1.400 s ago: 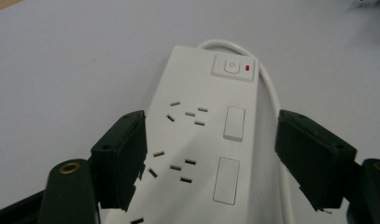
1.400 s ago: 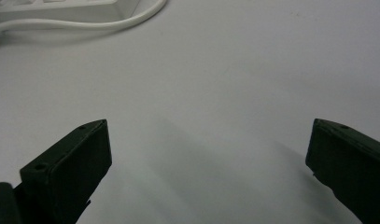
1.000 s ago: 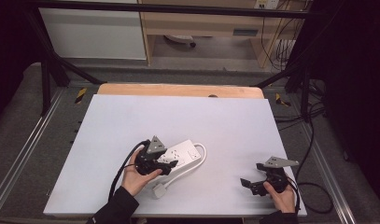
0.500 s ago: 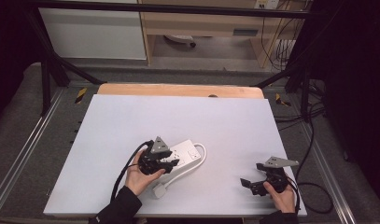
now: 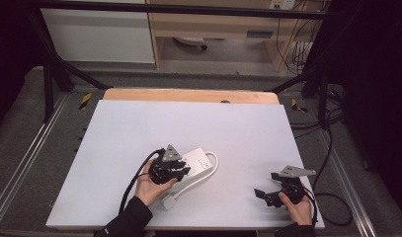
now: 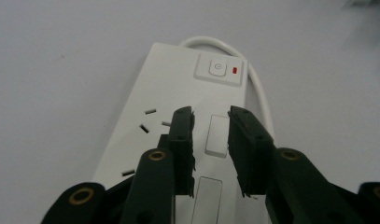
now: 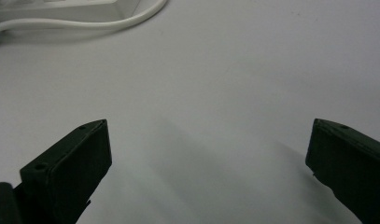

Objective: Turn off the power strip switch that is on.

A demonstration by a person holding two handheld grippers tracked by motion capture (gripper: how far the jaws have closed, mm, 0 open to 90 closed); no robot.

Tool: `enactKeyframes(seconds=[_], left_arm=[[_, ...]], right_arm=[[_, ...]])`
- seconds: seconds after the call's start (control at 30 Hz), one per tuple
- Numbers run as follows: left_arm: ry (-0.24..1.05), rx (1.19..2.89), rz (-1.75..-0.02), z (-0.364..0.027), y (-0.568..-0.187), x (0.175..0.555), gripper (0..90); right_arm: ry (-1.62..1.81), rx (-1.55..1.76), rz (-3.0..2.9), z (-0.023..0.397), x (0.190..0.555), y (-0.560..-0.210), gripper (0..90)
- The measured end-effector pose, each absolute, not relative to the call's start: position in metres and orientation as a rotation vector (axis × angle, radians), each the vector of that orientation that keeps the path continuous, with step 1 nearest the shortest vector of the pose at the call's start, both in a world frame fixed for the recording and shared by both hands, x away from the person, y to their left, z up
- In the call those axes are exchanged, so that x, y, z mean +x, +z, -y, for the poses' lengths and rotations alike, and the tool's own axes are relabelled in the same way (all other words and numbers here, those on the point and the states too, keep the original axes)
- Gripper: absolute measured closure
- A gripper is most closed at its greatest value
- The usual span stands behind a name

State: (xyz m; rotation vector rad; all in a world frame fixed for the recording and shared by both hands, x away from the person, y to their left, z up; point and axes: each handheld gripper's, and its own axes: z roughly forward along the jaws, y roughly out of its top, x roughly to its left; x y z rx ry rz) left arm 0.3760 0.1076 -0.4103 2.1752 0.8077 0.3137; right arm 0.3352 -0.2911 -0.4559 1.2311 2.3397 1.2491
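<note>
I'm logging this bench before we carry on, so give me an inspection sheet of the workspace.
Surface: white table top, wooden strip along its far edge.
Job's things: white power strip, switch with a red mark at its far end, flat on the table.
Clutter: nothing seen.
Grippers: left gripper over the strip, jaws just been closing, gap between them, nothing pressed; right gripper open wide over bare table.
Cables: strip's white cord looped beside it; black gripper cables.
Surroundings: black frame, grey floor, wooden furniture behind.
</note>
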Motion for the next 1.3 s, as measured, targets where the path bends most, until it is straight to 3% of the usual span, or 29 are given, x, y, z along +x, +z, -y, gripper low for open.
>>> enactKeyframes(seconds=[0.7,1.3], left_arm=[[0.287,2.188,-0.802,-0.105,-0.419,0.377,87.2],[0.275,2.203,-0.796,-0.103,-0.424,0.377,89.5]], right_arm=[[1.247,1.228,-2.34,0.291,0.335,-0.456,0.8],[1.246,1.226,-2.34,0.291,0.336,-0.456,0.8]])
